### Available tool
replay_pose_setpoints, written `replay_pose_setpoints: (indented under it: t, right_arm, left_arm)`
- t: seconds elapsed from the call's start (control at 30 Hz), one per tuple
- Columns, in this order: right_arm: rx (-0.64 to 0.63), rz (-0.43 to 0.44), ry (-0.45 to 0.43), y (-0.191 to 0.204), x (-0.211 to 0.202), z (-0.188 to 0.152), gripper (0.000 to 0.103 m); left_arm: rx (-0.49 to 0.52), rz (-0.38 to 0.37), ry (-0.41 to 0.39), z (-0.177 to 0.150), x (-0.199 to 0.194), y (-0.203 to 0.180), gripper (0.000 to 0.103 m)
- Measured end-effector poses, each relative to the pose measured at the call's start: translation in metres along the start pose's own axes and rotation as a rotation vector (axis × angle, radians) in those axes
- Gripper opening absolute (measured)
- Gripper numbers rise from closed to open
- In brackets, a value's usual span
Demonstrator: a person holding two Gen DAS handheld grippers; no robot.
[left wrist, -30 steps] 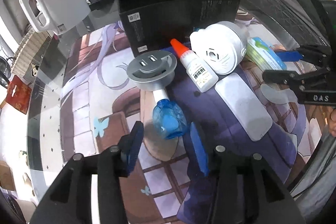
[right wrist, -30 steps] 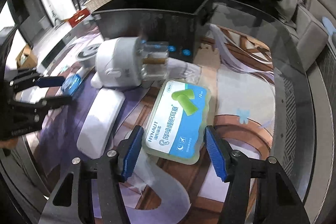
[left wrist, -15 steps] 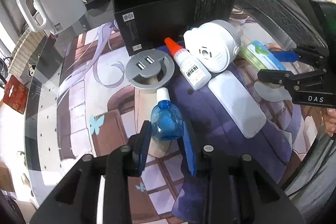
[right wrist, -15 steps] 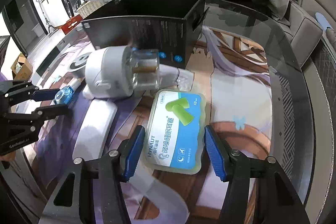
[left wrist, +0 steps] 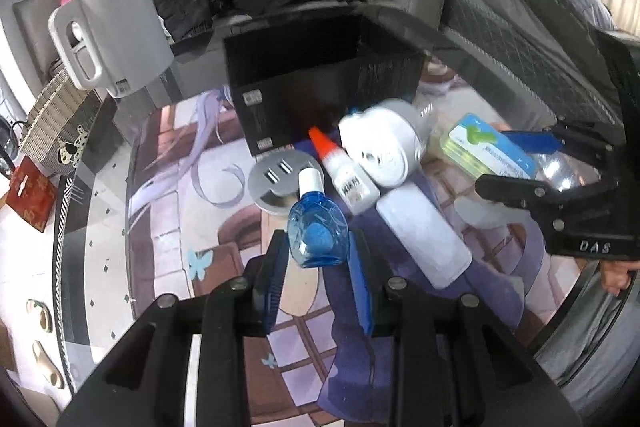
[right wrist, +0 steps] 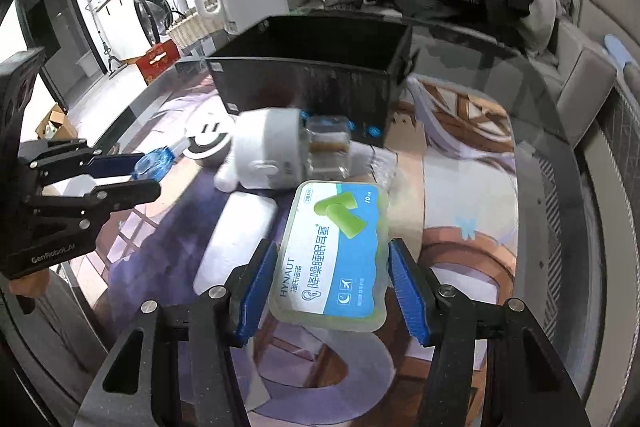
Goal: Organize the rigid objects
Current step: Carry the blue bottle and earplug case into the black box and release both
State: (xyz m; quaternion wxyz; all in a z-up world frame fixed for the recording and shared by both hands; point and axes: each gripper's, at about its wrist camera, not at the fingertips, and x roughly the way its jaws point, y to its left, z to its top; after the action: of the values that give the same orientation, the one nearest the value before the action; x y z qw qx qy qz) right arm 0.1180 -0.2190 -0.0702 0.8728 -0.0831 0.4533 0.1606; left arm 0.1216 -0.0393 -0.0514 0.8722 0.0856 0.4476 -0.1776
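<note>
My left gripper (left wrist: 318, 269) is shut on a small blue bottle (left wrist: 316, 227) with a white cap and holds it above the mat. It also shows in the right wrist view (right wrist: 154, 163). My right gripper (right wrist: 332, 279) is closed on the sides of a blue and green earplug case (right wrist: 340, 247), also in the left wrist view (left wrist: 490, 151). An open black box (right wrist: 316, 83) stands behind the items.
On the mat lie a white round adapter (left wrist: 384, 147), a glue bottle with an orange tip (left wrist: 344, 171), a grey round socket (left wrist: 276, 179) and a white oblong case (left wrist: 424, 235). A white kettle (left wrist: 108, 27) stands at the back left. Dark clothes lie behind.
My left gripper closed on the blue bottle and lifted it. My right gripper closed in on the earplug case and raised it a little.
</note>
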Motion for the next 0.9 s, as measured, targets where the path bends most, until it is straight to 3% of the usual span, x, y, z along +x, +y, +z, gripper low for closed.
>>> replay_pose_setpoints:
  t: [0.2, 0.5, 0.9]
  right_arm:
    - [-0.008, -0.023, -0.147, 0.012, -0.03, 0.01, 0.057]
    - [-0.064, -0.079, -0.44, 0.036, -0.085, 0.017, 0.057]
    - [-0.032, -0.097, -0.659, 0.043, -0.146, 0.019, 0.057]
  left_arm:
    - [-0.02, 0.037, -0.117, 0.008, -0.022, 0.003, 0.029]
    - [-0.018, 0.149, -0.448, 0.013, -0.078, 0.003, 0.029]
    - [-0.044, 0.218, -0.748, 0.003, -0.132, 0.009, 0.029]
